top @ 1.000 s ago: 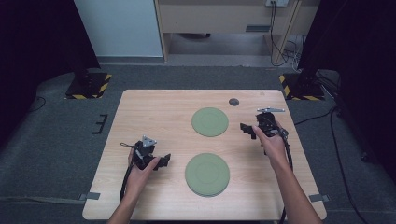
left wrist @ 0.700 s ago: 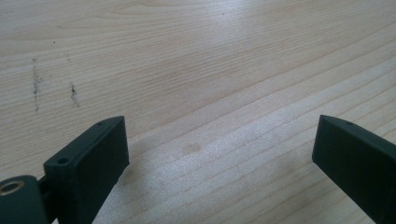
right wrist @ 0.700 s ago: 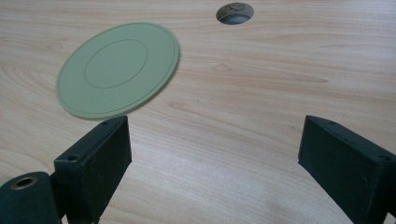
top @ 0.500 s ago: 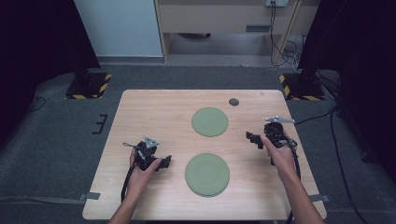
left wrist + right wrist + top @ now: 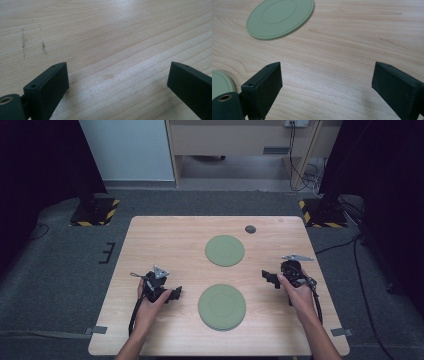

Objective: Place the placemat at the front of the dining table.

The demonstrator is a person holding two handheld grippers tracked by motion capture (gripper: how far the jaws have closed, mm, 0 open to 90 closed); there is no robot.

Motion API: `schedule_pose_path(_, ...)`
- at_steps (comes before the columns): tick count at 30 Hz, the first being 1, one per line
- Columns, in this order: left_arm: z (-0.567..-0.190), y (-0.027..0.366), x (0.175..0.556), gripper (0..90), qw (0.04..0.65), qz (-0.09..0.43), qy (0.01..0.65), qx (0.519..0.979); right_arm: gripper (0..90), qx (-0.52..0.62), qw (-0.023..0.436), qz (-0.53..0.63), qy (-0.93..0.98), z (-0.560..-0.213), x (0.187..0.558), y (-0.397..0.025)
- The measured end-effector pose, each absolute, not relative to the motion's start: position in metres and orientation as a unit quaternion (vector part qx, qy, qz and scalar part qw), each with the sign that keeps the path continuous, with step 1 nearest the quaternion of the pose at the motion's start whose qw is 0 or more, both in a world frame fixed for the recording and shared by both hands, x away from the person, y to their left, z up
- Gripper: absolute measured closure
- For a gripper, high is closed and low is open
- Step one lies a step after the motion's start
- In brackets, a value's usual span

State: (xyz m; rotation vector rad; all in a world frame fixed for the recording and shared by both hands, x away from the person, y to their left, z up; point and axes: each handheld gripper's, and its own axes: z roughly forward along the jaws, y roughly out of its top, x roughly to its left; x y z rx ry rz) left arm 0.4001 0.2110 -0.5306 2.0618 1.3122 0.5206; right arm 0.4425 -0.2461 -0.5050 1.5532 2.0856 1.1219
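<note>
Two flat green round plates lie on the wooden table (image 5: 150, 240): a far plate (image 5: 224, 250) and a near plate (image 5: 222, 306). My left gripper (image 5: 176, 294) rests low on the table just left of the near plate, pointing right. Its jaws stand wide apart over bare wood (image 5: 118, 75), with nothing between them. My right gripper (image 5: 266, 277) is at the right side, pointing left toward the plates, open and empty (image 5: 327, 75). Ahead of it lie the far plate (image 5: 280, 17) and the rim of the near plate (image 5: 219, 83).
A small dark round disc (image 5: 250, 229) lies near the table's far edge. Cables trail from both grippers along the forearms. Black stands with yellow-striped bases (image 5: 95, 210) flank the table on grey carpet.
My right gripper has moved toward the table's near side, away from the far plate. The left gripper has hardly shifted. Both stay open.
</note>
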Motion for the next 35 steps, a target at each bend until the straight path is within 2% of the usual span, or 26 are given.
schedule_pose_path(18, -0.536, 0.214, 0.405, 0.0, 0.316, 0.2, 0.495, 0.784, 9.6, 0.572, 0.17, 0.36, 0.717, -0.529, 0.441, -0.247)
schedule_pose_path(27, -0.537, 0.215, 0.406, 0.0, 0.32, 0.198, 0.489, 0.787, 10.2, 0.566, 0.235, 0.319, 0.723, -0.538, 0.438, -0.244)
schedule_pose_path(31, -0.537, 0.216, 0.406, 0.0, 0.321, 0.197, 0.488, 0.787, 8.0, 0.561, 0.242, 0.31, 0.728, -0.539, 0.432, -0.245)
schedule_pose_path(35, -0.537, 0.216, 0.406, 0.0, 0.321, 0.197, 0.487, 0.788, 0.3, 0.578, 0.241, 0.298, 0.72, -0.54, 0.427, -0.247)
